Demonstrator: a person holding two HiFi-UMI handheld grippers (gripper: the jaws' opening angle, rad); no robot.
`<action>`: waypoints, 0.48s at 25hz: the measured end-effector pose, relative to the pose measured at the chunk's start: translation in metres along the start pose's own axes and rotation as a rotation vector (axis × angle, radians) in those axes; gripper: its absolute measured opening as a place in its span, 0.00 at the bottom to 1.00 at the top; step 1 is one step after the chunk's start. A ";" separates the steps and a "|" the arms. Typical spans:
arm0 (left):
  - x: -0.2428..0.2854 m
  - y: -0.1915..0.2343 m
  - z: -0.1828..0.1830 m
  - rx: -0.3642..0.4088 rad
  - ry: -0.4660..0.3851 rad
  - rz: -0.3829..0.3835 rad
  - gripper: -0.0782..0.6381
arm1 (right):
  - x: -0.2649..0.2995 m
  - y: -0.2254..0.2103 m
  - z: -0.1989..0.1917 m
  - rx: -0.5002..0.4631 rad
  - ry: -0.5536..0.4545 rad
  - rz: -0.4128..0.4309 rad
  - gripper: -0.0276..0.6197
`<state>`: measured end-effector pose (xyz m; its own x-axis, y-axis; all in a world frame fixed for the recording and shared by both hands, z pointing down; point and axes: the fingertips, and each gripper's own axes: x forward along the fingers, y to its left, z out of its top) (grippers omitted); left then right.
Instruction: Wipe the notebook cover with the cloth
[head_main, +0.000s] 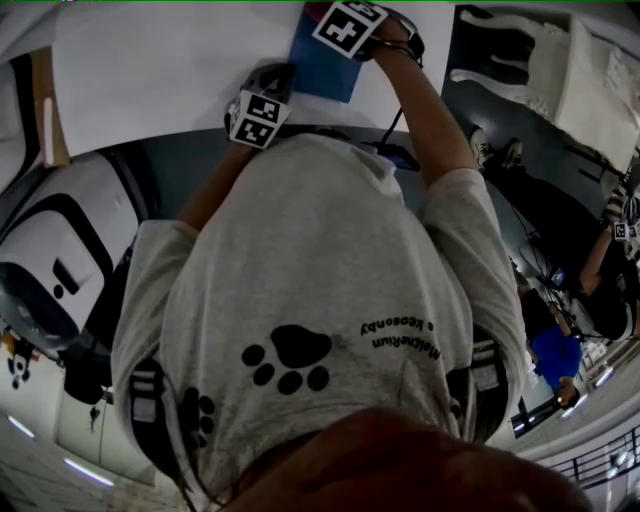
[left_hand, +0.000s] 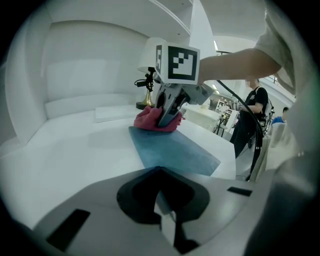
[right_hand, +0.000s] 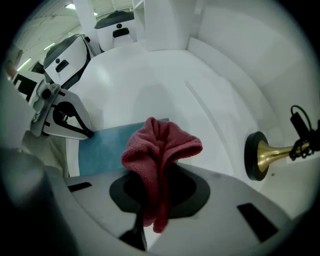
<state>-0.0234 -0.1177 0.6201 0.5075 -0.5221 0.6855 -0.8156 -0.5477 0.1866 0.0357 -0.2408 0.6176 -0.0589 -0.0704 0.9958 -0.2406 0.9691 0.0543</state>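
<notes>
A blue notebook (left_hand: 172, 150) lies flat on the white table (left_hand: 65, 150); its top also shows in the head view as the notebook (head_main: 318, 60). My right gripper (right_hand: 156, 171) is shut on a red cloth (right_hand: 160, 145), which rests bunched on the far end of the cover; from the left gripper view this is the cloth (left_hand: 150, 121) under the right gripper (left_hand: 167, 116). My left gripper (left_hand: 161, 175) sits at the notebook's near corner, which runs in between its jaws. The right gripper view shows that left gripper (right_hand: 82, 131) at the notebook's edge.
A brass-coloured stand on a black round base (right_hand: 260, 155) stands at the table's back, near a long flat white strip (left_hand: 115, 114). White machines (right_hand: 70, 50) stand beyond the table edge. Other people (left_hand: 255, 115) and a white chair (head_main: 530, 60) are off to the right.
</notes>
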 end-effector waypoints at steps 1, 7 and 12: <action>0.000 0.000 0.000 0.000 0.000 0.000 0.13 | 0.000 -0.001 -0.005 0.009 0.001 0.000 0.15; 0.001 0.000 -0.002 0.002 0.000 0.001 0.13 | 0.001 0.001 -0.040 0.034 0.030 0.003 0.15; 0.002 -0.001 -0.003 0.005 -0.002 0.004 0.12 | 0.001 -0.001 -0.075 0.081 0.064 -0.008 0.15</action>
<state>-0.0222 -0.1168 0.6234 0.5050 -0.5251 0.6850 -0.8160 -0.5490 0.1808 0.1086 -0.2239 0.6245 0.0053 -0.0604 0.9982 -0.3189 0.9460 0.0589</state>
